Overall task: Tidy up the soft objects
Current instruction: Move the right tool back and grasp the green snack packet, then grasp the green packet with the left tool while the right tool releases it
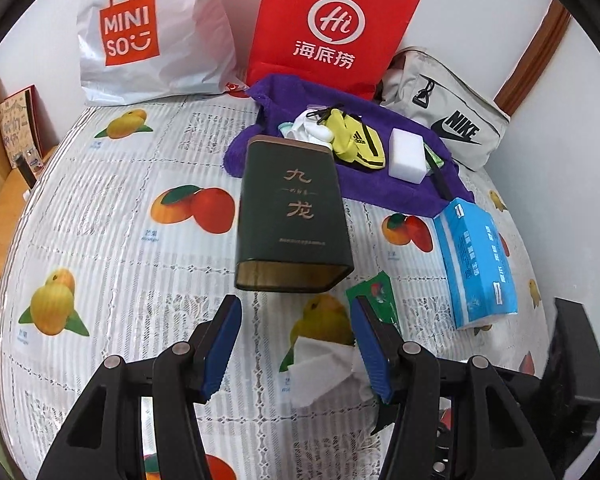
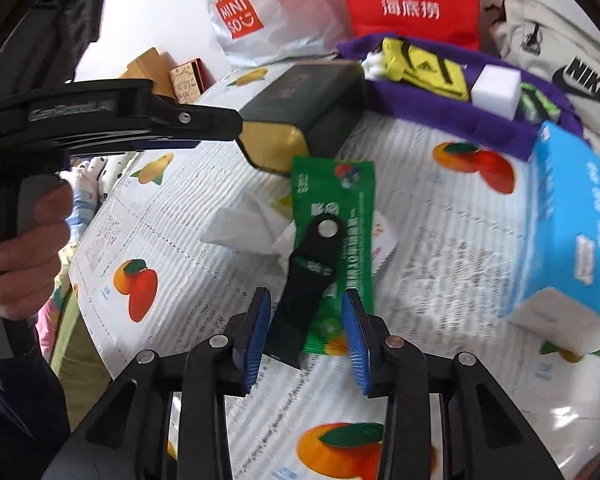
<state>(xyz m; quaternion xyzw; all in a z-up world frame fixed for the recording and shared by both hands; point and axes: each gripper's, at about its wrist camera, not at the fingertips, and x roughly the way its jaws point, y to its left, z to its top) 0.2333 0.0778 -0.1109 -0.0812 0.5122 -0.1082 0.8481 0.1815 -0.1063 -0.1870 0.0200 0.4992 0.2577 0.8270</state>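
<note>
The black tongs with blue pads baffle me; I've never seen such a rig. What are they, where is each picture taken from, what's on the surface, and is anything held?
They are two hand-held grippers, each carrying a camera looking along its fingers. One picture is from the left gripper, open over a tissue. The other is from the right gripper, open around a black piece on a green packet, nothing pinched. Also on the fruit-print cloth: a tin, blue tissue pack, purple towel.

Both wrist fisheyes look steeply down, close over the fruit-print tablecloth [image 1: 100, 220], sharing the dark tin [image 1: 292, 216] mid-frame.
</note>
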